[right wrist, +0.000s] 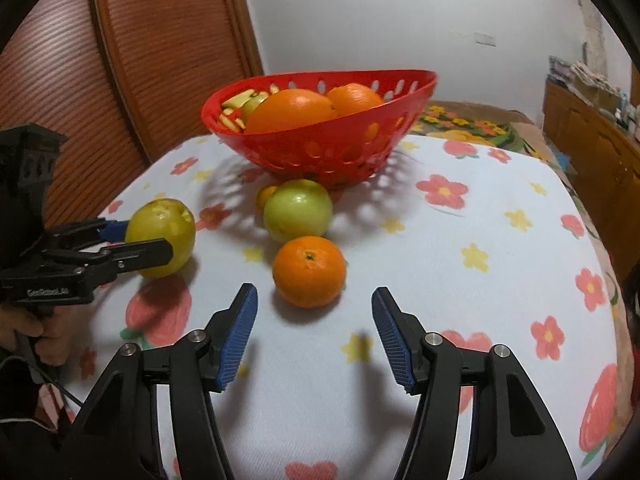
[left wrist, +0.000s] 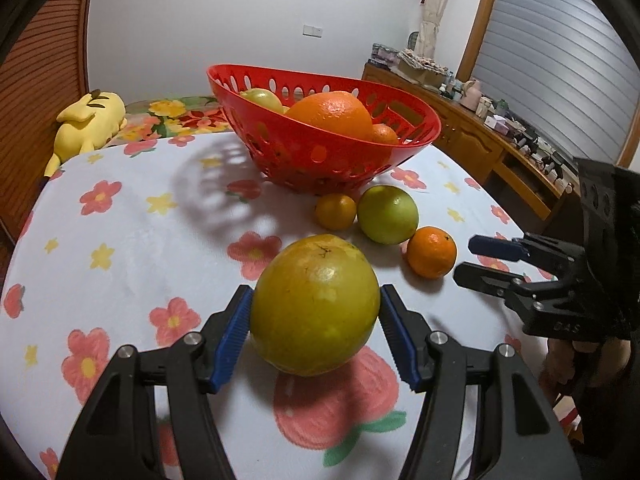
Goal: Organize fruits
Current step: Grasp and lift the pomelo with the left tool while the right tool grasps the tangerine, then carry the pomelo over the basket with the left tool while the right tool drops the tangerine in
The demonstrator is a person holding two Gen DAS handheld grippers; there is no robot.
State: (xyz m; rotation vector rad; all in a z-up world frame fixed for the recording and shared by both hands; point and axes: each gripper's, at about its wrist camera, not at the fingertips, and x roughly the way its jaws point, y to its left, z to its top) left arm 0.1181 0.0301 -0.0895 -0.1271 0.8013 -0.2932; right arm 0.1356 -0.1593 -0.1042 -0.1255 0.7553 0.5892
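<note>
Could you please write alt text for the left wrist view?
The left gripper has its jaws around a large yellow-green fruit on a floral tablecloth. Behind stand three smaller fruits and a red basket of oranges.

Yellow plush toy (left wrist: 90, 120), wooden sideboard (left wrist: 472, 136)

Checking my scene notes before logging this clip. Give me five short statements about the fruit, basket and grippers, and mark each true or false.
1. The left gripper has its fingers on either side of the large yellow-green citrus fruit. True.
2. The right gripper holds the orange mandarin. False: it is open and empty, with the mandarin just ahead of its fingers.
3. The red basket already holds oranges. True.
4. The green apple lies in the basket. False: it sits on the floral tablecloth in front of the basket.
5. A yellow plush toy lies beyond the table. True.
</note>
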